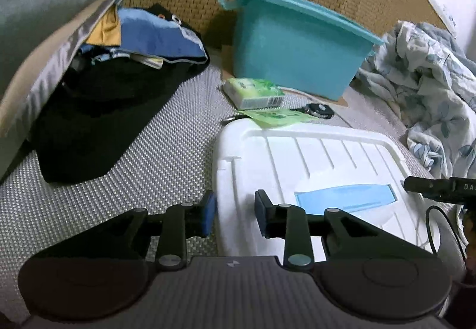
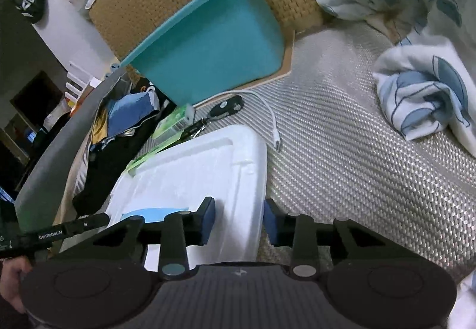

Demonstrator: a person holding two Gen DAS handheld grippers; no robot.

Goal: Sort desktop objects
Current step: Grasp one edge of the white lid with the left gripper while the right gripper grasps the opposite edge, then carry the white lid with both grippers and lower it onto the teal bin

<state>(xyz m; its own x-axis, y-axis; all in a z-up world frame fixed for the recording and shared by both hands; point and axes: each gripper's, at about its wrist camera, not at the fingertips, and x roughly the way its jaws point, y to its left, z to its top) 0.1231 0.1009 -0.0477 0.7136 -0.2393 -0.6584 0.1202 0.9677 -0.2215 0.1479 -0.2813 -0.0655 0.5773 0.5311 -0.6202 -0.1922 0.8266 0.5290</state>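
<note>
Both grippers are clamping the white lidded box (image 1: pixel 312 168), 1 at each near corner. The left gripper (image 1: pixel 235 213) is pinching the near-left lid edge at a narrow opening; the right gripper (image 2: pixel 239 220) is pinching the near-right edge likewise.

Risk: both are biting only the thin lid rim, so a lift is likely popping the lid off or letting a corner slip, tilting the box.

The box is sitting on the woven mat (image 1: pixel 166 144), just in front of the teal bin (image 1: pixel 297 43). Its long axis is running from the grippers towards that bin; the blue handle (image 1: pixel 345 195) is lying across it.
</note>
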